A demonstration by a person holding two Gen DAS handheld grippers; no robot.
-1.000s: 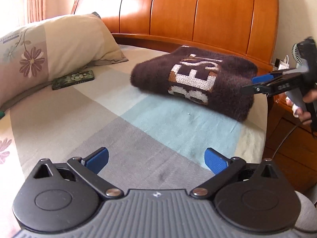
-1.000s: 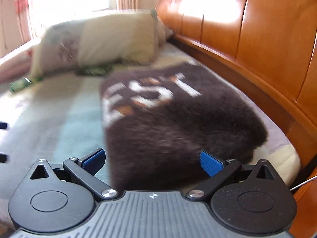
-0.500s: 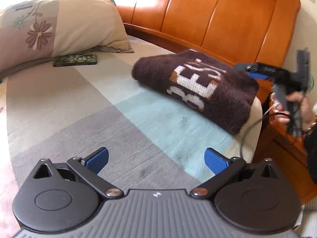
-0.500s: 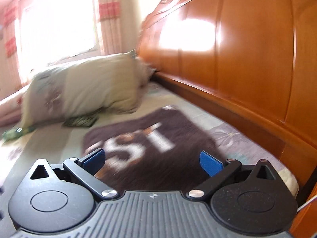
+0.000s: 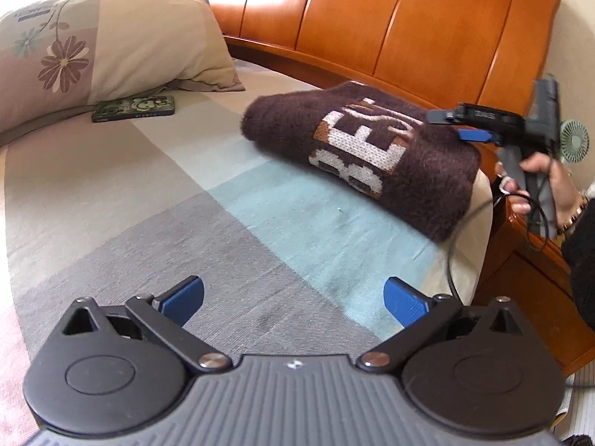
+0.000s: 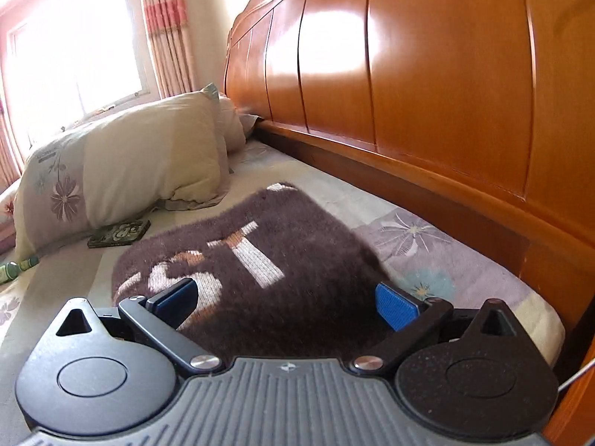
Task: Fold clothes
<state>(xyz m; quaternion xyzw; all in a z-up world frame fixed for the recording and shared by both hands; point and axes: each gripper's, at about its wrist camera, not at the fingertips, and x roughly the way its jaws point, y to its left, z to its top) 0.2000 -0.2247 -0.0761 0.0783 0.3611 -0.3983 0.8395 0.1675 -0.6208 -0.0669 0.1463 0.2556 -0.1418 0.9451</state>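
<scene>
The brown sweater (image 5: pixel 372 156) lies folded in a compact block at the bed's (image 5: pixel 156 200) corner by the headboard (image 5: pixel 409 29), both the left gripper (image 5: pixel 293 299) and right gripper (image 6: pixel 284 299) wide-jawed and empty, so any tidying should press lightly, not drag

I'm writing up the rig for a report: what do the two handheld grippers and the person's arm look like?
Each gripper, left gripper and right gripper, has blue ribbed pads on black link arms, two round black housings and a ribbed grey body. From the left wrist view, the right gripper has a grey pistol handle with a black cable. The hand wears a bracelet and a black sleeve.
</scene>
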